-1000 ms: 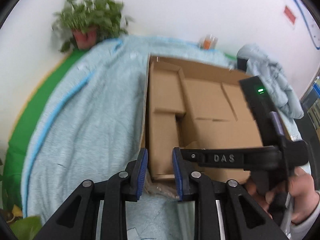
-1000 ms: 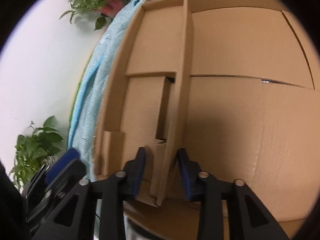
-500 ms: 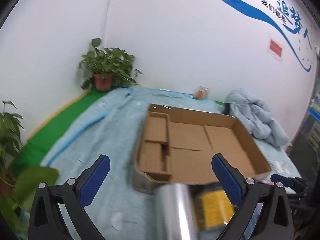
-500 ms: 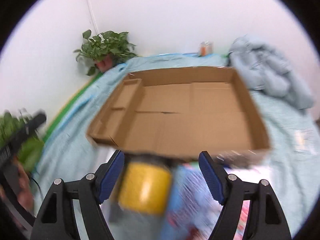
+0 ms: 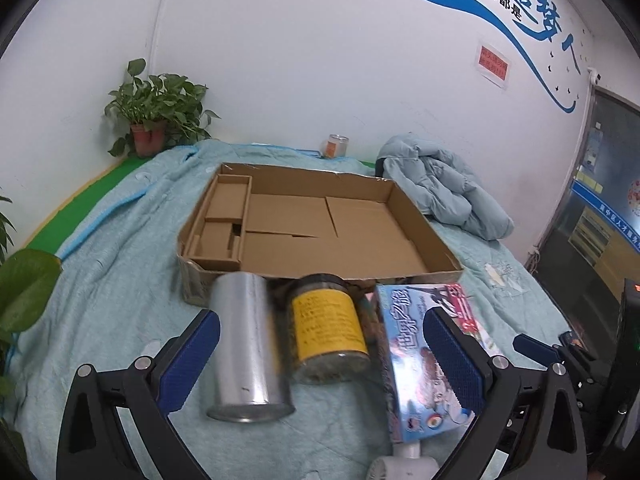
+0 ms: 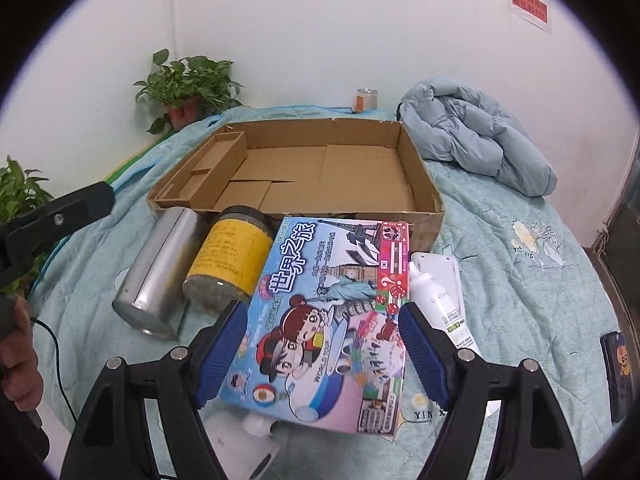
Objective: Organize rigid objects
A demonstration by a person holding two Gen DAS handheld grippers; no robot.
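Nearby, on a teal bedspread, a shallow cardboard box lies open with nothing in it but small cardboard dividers at its left side. Just before its near wall lie a silver can, a yellow-labelled jar and a game box printed "WORLD TOUR". Only the right wrist view shows a white bottle touching the game box's right edge. The left claw and right claw both hang wide apart, holding nothing.

Both wrist views face the cardboard box from close above the bed.
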